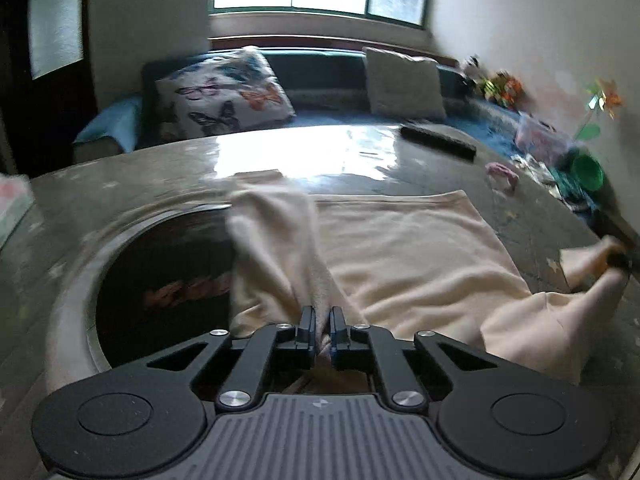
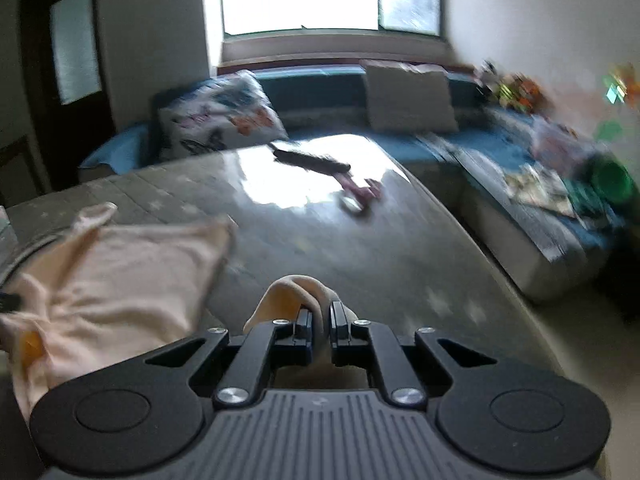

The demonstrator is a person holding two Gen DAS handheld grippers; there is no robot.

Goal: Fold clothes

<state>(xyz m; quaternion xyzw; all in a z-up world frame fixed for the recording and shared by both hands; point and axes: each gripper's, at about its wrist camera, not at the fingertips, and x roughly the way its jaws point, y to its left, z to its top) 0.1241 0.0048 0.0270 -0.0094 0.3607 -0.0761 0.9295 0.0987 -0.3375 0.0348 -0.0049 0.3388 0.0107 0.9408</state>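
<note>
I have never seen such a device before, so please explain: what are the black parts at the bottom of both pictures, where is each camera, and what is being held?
The black parts are two hand-held grippers; a person carries one in each hand. Each picture comes from a camera on one gripper that looks forward along its fingers. The left gripper is shut on a cream garment spread on the grey table. The right gripper pinches another part of that cloth. A dark remote also lies on the table.

Ahead of my right gripper (image 2: 321, 322) the table (image 2: 360, 248) lies open; farther on, a dark brush (image 2: 310, 158) and pink item (image 2: 362, 192) block the far edge.
</note>
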